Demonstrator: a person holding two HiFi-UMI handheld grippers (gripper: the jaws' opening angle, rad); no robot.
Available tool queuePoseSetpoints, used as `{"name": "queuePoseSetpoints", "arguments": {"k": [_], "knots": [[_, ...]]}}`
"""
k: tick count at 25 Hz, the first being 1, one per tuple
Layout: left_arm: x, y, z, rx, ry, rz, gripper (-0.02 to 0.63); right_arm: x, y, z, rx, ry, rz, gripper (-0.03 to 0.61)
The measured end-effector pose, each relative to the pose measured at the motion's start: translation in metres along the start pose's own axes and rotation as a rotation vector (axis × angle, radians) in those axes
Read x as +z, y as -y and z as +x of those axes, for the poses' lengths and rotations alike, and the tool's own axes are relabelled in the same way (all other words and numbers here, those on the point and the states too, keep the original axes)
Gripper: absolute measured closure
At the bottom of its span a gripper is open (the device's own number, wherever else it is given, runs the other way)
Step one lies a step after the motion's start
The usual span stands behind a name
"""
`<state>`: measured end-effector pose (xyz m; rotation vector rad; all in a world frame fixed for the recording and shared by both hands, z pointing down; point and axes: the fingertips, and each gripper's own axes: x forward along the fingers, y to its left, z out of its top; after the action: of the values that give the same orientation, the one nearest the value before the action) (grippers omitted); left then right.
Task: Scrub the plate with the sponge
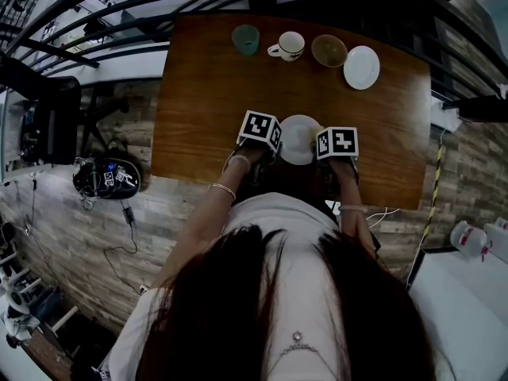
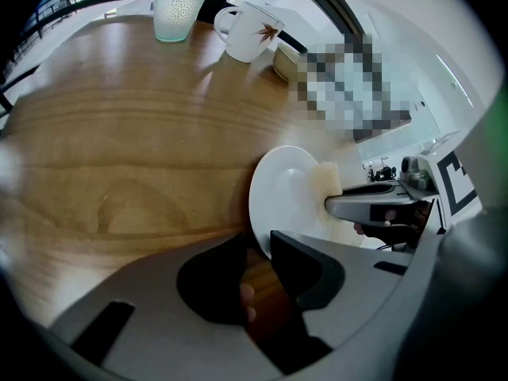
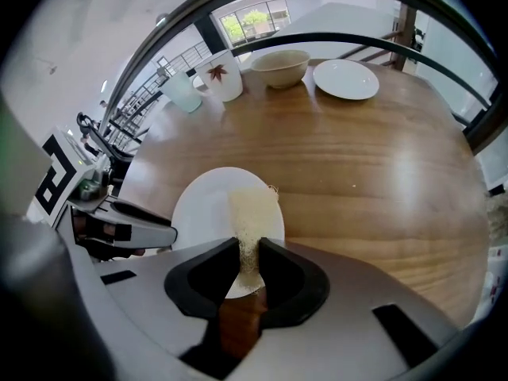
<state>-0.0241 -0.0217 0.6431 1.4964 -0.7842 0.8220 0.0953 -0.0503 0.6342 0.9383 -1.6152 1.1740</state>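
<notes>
Left tool [image 2: 258,242] clamped on plate [image 2: 290,189] rim; plate at near edge of counter [image 2: 119,149]. Right tool [image 3: 248,248] pinches pale sponge [image 3: 252,213], sponge pressed against plate face. Cup [image 1: 246,40], mug [image 1: 287,46], bowl [image 1: 329,51], saucer [image 1: 361,67] along counter's far side.

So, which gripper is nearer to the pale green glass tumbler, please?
Left. The left gripper, gripping the round white plate's rim, is almost directly across from the tumbler; the right gripper, holding the yellowish sponge, sits further right.
</notes>
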Motion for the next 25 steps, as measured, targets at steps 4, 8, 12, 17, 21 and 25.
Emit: {"name": "queuePoseSetpoints", "arguments": {"k": [4,8,12,17,21,25], "knots": [[0.0,-0.001,0.0,-0.006,-0.002,0.0,0.511,0.0,-0.021,0.012,0.037,-0.019,-0.052,0.486],[0.0,-0.001,-0.001,-0.004,-0.004,0.014,0.511,0.005,-0.045,0.02,0.086,-0.029,-0.121,0.486],[0.0,-0.001,-0.001,-0.003,-0.007,0.02,0.511,0.007,-0.064,0.025,0.124,-0.046,-0.173,0.486],[-0.001,0.0,0.0,-0.004,-0.011,0.036,0.511,0.008,-0.086,0.032,0.202,-0.069,-0.203,0.486],[-0.001,0.0,0.0,-0.016,-0.02,0.037,0.511,0.016,-0.091,0.03,0.227,-0.041,-0.208,0.486],[-0.001,0.001,-0.001,-0.016,-0.026,0.038,0.511,0.021,-0.09,0.03,0.242,-0.014,-0.18,0.486]]}}
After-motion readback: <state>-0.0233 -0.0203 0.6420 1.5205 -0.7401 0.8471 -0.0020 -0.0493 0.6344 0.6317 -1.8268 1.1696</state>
